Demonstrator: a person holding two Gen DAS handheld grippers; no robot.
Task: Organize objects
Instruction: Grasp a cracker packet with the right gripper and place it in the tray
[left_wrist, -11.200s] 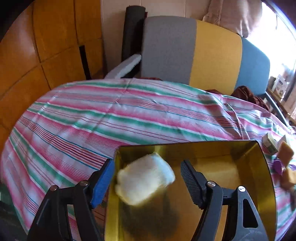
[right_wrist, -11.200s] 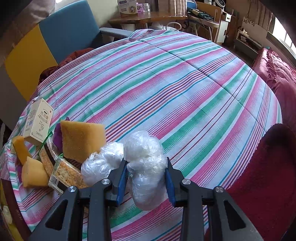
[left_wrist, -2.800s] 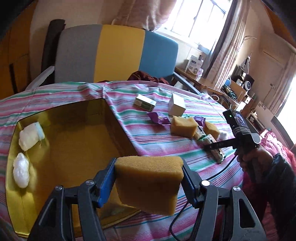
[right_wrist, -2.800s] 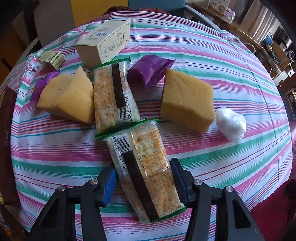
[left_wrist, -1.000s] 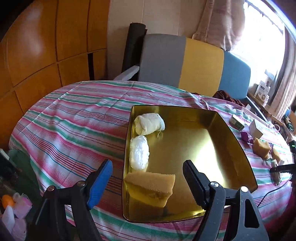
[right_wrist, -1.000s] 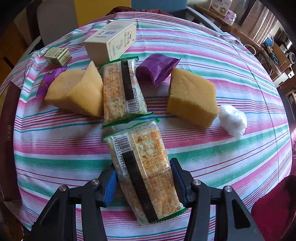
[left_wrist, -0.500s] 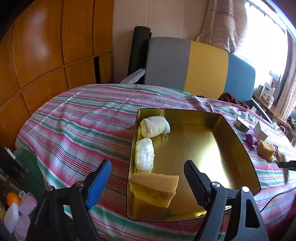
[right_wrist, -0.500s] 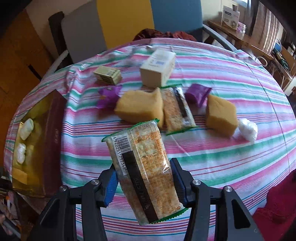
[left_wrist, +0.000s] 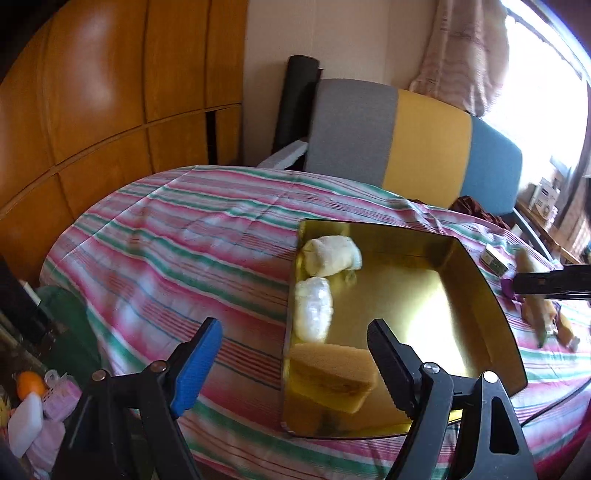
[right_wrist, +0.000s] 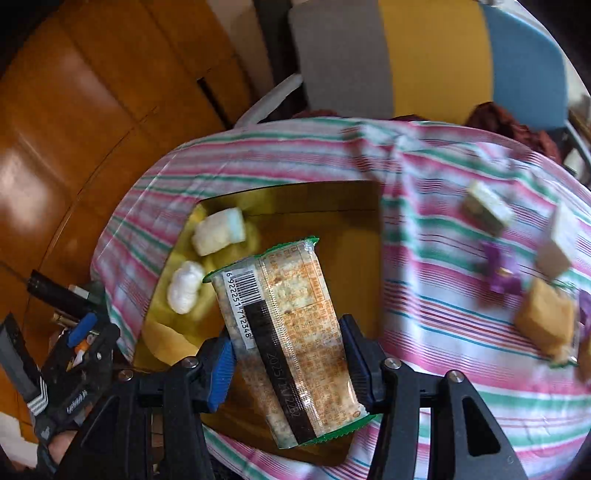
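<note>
- Here, the right gripper (right_wrist: 286, 356) has its jaws clamped on a cracker packet (right_wrist: 284, 332), one pad on each long edge, about midway down its length.
- The packet runs forward and slightly left from the jaws, barcode end farthest out, and hangs in the air above the gold tin tray (right_wrist: 332, 195).
- Below and left of the packet, inside the tray, lie a white cloth roll (right_wrist: 219, 230) and a white plastic wad (right_wrist: 184, 286); a yellow sponge (right_wrist: 166, 341) shows at the tray's near-left corner.
- The left gripper (left_wrist: 295, 363) has its jaws apart with nothing between the pads; it hovers over the near-left edge of the same tray (left_wrist: 480, 291).
- Seen through that gap, the sponge (left_wrist: 332, 374) sits in the tray's near-left corner, the plastic wad (left_wrist: 314, 314) just beyond it and the cloth roll (left_wrist: 330, 254) farther along the left wall.
- The tray rests on the bench, which is covered by a striped cloth (left_wrist: 177, 251) in pink, green and white.
- To the right of the tray, on the cloth, lie a small green box (right_wrist: 487, 208), a white box (right_wrist: 557, 247), a purple wrapper (right_wrist: 502, 271) and another yellow sponge (right_wrist: 546, 319), all blurred.
- Behind the bench stands a chair back (left_wrist: 406, 140) in grey, yellow and blue panels, beside a wooden panelled wall (left_wrist: 92, 92).
</note>
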